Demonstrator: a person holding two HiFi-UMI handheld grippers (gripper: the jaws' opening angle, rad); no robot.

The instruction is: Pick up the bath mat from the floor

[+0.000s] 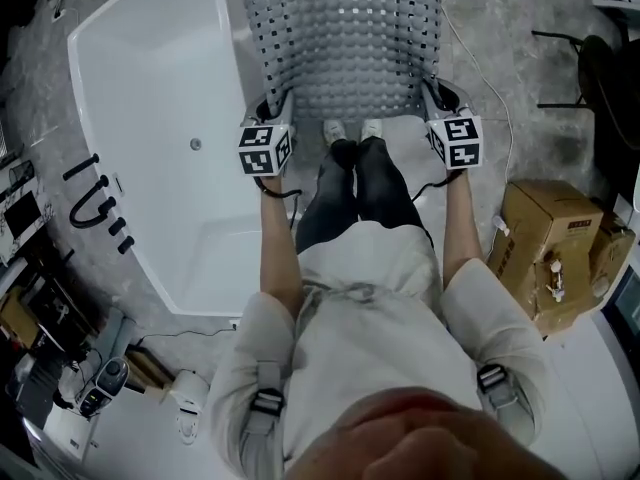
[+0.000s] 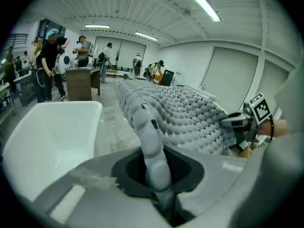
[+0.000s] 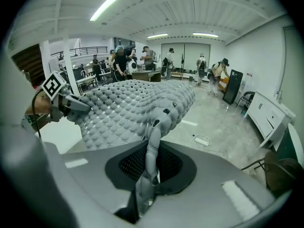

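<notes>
The grey bath mat (image 1: 345, 38), studded with bumps and small holes, hangs stretched between both grippers in front of the person. My left gripper (image 1: 272, 108) is shut on the mat's near left corner (image 2: 154, 156). At the opposite near corner (image 3: 149, 160), the right gripper (image 1: 433, 96) is shut on the mat too. From the left gripper view the mat (image 2: 175, 113) spreads away toward the right gripper (image 2: 240, 122). From the right gripper view the mat (image 3: 128, 108) reaches the left gripper (image 3: 71, 103). The mat's far edge runs out of the head view's top.
A white bathtub (image 1: 150, 138) lies just left of the mat. A cardboard box (image 1: 545, 248) stands at right, a dark chair (image 1: 590, 78) beyond it. A white cable (image 1: 480, 68) trails on the grey floor. Black hooks (image 1: 95, 203) and tools lie at left. People stand far off (image 3: 123, 58).
</notes>
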